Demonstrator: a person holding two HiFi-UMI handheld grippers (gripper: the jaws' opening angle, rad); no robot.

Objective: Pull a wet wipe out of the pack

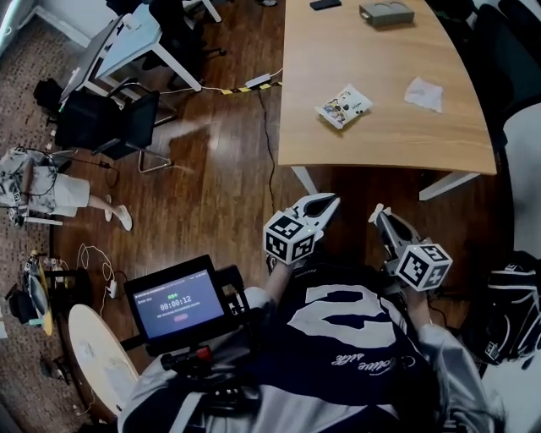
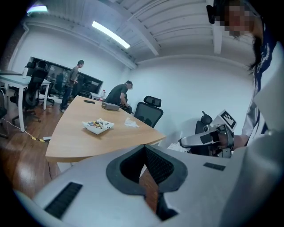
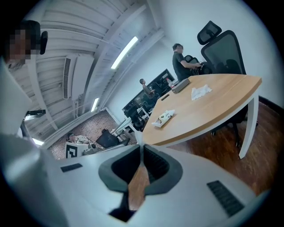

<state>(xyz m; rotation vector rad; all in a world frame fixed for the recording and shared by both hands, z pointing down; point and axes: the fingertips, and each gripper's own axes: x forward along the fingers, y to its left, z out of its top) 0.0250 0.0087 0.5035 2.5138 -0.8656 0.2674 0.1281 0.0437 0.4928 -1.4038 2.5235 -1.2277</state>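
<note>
The wet wipe pack (image 1: 343,107) is a flat white packet with a printed picture, lying near the front of the wooden table (image 1: 380,144). It also shows in the left gripper view (image 2: 98,126) and the right gripper view (image 3: 163,119). A crumpled white wipe (image 1: 423,93) lies to its right. My left gripper (image 1: 330,200) and right gripper (image 1: 376,211) hover over the floor, short of the table's near edge and well apart from the pack. Both point toward the table, their tips closed together with nothing between them.
A grey box (image 1: 386,13) and a black phone (image 1: 325,4) lie at the table's far end. Black office chairs (image 1: 127,123) and a white desk (image 1: 127,42) stand to the left. A screen on a stand (image 1: 176,306) sits beside me. People (image 2: 117,94) are beyond the table.
</note>
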